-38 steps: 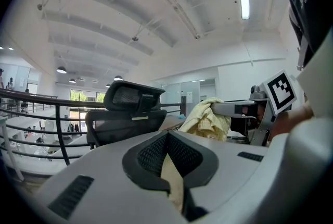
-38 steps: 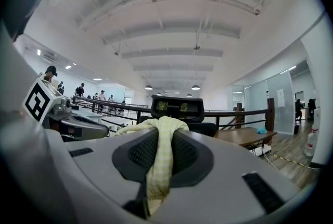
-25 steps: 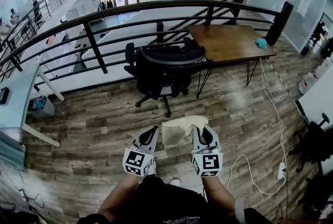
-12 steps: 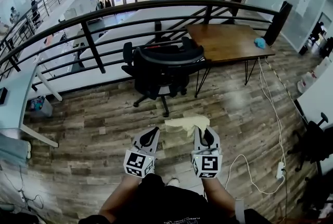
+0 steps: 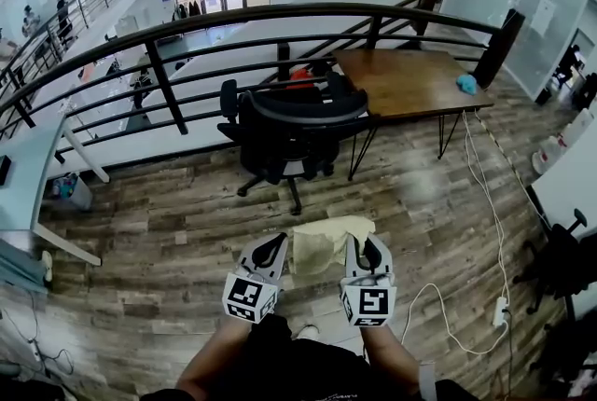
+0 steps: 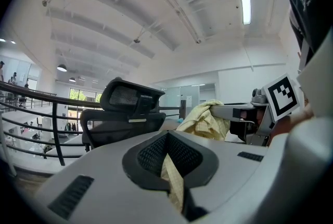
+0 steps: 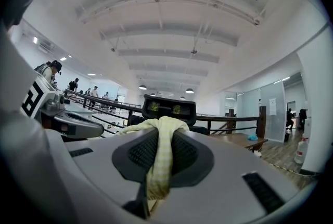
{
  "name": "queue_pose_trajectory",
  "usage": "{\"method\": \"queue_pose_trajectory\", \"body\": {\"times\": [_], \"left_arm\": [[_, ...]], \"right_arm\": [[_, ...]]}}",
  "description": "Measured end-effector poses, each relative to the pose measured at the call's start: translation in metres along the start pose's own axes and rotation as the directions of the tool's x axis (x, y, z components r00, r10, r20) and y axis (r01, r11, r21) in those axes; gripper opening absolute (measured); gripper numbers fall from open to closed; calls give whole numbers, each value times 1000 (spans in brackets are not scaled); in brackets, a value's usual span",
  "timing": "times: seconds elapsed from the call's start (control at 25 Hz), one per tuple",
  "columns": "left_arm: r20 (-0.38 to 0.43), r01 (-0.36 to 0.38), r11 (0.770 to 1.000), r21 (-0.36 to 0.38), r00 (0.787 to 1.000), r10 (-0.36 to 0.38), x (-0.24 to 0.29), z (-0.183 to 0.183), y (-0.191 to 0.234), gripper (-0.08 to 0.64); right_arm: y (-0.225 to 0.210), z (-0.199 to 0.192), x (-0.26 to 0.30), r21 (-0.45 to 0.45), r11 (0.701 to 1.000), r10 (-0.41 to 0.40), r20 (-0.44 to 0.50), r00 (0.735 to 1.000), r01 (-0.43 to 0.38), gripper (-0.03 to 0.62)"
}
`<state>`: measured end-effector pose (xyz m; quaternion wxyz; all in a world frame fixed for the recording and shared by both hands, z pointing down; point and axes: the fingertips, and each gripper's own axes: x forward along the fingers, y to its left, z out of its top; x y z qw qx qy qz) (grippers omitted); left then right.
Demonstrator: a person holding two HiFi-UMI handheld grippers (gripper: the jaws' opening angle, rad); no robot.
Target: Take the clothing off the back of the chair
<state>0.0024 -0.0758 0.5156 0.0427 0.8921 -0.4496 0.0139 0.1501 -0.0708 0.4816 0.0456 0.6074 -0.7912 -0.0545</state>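
Observation:
In the head view a pale yellow checked garment (image 5: 323,241) hangs between my two grippers, well in front of the black office chair (image 5: 289,124). The chair's back is bare. My left gripper (image 5: 270,247) is shut on one edge of the cloth (image 6: 174,184). My right gripper (image 5: 367,251) is shut on the other edge (image 7: 158,163). The left gripper view shows the chair (image 6: 127,108) ahead, with the right gripper (image 6: 250,116) and the bunched garment (image 6: 203,120) beside it. In the right gripper view the chair's headrest (image 7: 169,108) stands beyond the cloth.
A black railing (image 5: 168,82) runs behind the chair. To the chair's right stands a wooden desk (image 5: 410,77) with a blue object (image 5: 465,84) on it. A white cable and power strip (image 5: 499,306) lie on the floor at right, near another chair (image 5: 560,259).
Both grippers stay about where they were, still holding the garment. The cloth between them has sagged and spread a little.

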Motion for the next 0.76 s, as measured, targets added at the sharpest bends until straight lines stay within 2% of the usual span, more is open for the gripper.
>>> {"method": "queue_pose_trajectory", "body": {"times": [0.76], "left_arm": [[-22, -10, 1000, 8, 1000, 10, 2, -3, 5, 9]], "right_arm": [[2, -4, 8, 0, 1000, 8, -3, 1000, -8, 54]]}}
